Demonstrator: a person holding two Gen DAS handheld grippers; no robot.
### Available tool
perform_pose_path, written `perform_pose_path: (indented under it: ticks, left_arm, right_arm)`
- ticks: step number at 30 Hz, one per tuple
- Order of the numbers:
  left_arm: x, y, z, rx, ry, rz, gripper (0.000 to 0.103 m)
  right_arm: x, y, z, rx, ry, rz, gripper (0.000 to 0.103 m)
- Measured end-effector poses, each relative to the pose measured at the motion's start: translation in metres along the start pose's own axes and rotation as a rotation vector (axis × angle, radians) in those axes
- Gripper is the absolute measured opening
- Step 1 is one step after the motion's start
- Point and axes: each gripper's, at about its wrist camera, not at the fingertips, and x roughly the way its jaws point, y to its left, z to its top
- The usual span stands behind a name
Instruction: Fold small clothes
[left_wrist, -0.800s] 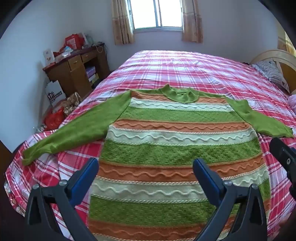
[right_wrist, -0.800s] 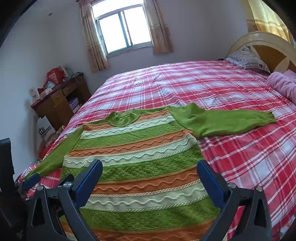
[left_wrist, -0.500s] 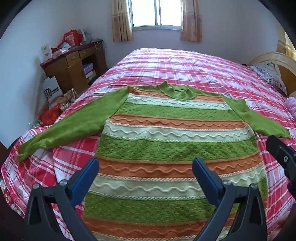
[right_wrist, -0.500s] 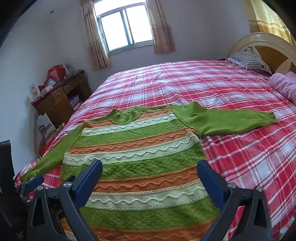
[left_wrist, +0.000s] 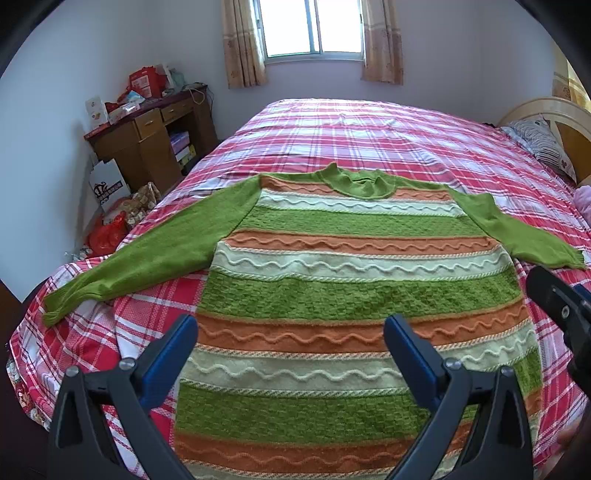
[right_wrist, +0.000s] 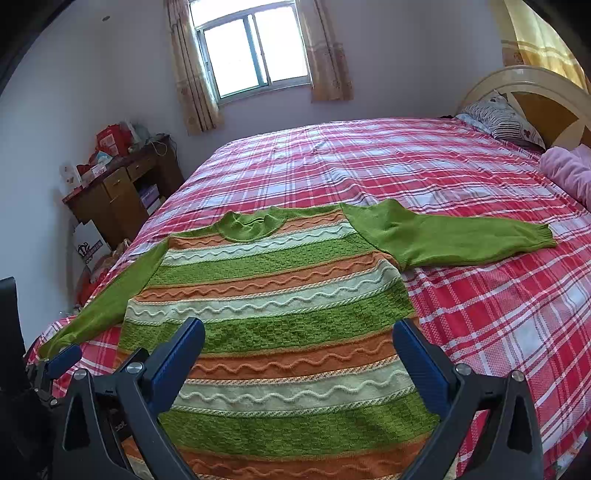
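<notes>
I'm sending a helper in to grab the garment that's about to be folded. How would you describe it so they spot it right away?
Look at the big bed with the red plaid cover under the window. Spread flat on its near end, sleeves out to both sides, lies a knitted sweater. It is the only striped thing there: green, orange and pale bands with wavy ridges, plain green sleeves and collar, unlike the pink bundle by the pillow.

You see a knitted sweater (left_wrist: 351, 280) of matt, fuzzy yarn, with raised wavy ribs across its stripes and smoother plain-knit sleeves. The bedsheet (left_wrist: 369, 136) under it is woven plaid cloth, matt and lightly wrinkled. Your gripper fingers (left_wrist: 166, 358) look like matt blue plastic on black plastic frames with shiny metal screws. The desk (left_wrist: 147, 144) is varnished wood.
</notes>
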Motion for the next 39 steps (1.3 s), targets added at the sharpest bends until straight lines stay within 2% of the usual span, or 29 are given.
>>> perform_pose_path:
  ticks: [39]
  left_arm:
    - [0.0001,-0.0023,-0.0019,-0.001,0.01,-0.005,0.102]
  right_arm:
    - [0.001,0.0005,-0.0005,0.009,0.014,0.009,0.102]
